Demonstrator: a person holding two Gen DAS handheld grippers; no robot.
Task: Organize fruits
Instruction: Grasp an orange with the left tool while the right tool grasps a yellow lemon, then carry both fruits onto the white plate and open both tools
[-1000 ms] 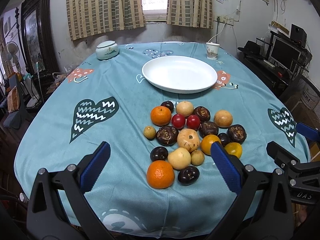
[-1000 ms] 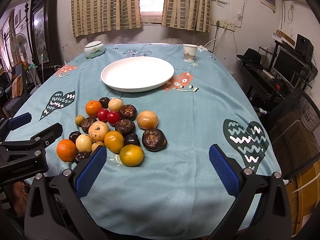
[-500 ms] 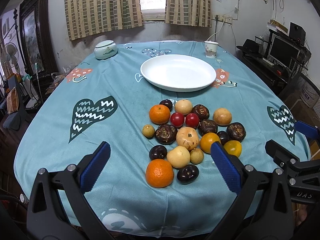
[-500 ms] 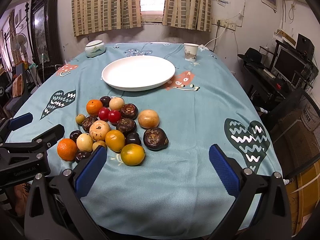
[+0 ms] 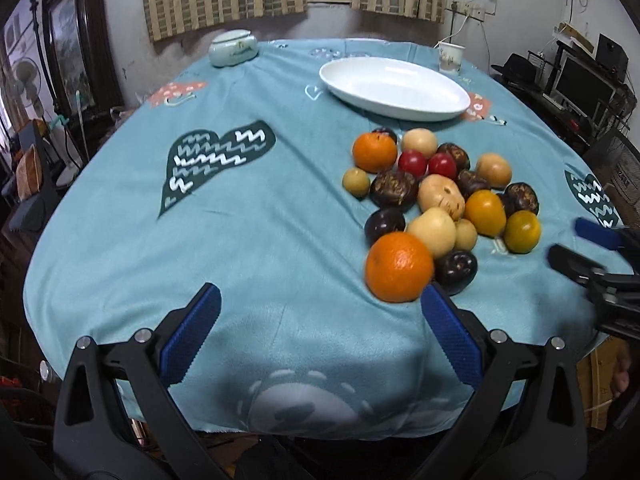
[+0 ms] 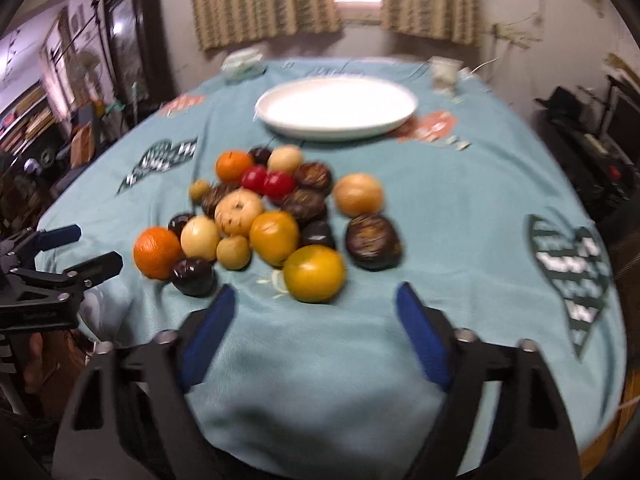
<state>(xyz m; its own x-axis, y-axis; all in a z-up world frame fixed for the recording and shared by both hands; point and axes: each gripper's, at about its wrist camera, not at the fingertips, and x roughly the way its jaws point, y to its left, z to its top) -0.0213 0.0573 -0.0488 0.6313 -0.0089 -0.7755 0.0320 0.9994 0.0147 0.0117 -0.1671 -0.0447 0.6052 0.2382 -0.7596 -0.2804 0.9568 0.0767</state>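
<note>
Left wrist view: left tool (image 5: 320, 332) gapes wide, holding nothing, beside the large orange (image 5: 399, 267); right tool (image 6: 316, 336), equally wide and unladen, faces the yellow-orange fruit (image 6: 315, 274).

Both grippers, left (image 5: 320, 330) and right (image 6: 316, 326), are black plastic frames with ribbed blue pads (image 5: 450, 332) and silver screws (image 5: 496, 335) behind them.

We see bare teal-clothed bench (image 5: 248, 240) left of the tight pile of mixed round fruits (image 5: 436, 200); the white oval plate (image 5: 394, 88) blocks the far side.
</note>
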